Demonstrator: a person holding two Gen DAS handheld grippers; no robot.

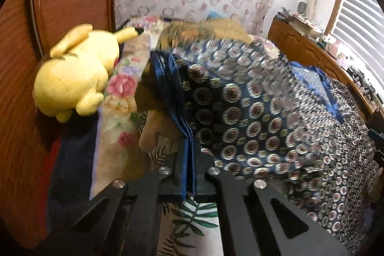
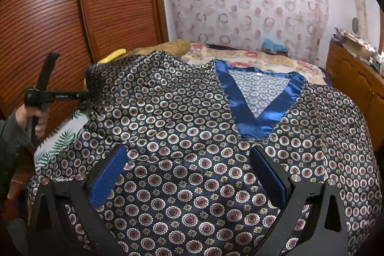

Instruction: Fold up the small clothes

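Observation:
A dark blue satin top (image 2: 192,136) with a circle print and a bright blue V-neck trim (image 2: 252,116) lies spread front-up on the bed. My right gripper (image 2: 188,149) hovers open over its lower front, blue pads (image 2: 108,174) wide apart with nothing between them. My left gripper (image 1: 189,148) is shut on the top's left sleeve (image 1: 240,107), pinching the blue-trimmed hem and holding it raised off the bed. In the right wrist view the left gripper (image 2: 87,94) sits at the garment's far left edge, held by a hand (image 2: 36,116).
A yellow plush toy (image 1: 74,78) lies by the wooden louvred wardrobe door (image 2: 72,16) on the left. Floral bedding (image 1: 122,88) and a leaf-print sheet (image 1: 189,220) lie under the top. A cluttered wooden dresser (image 2: 355,78) stands along the right.

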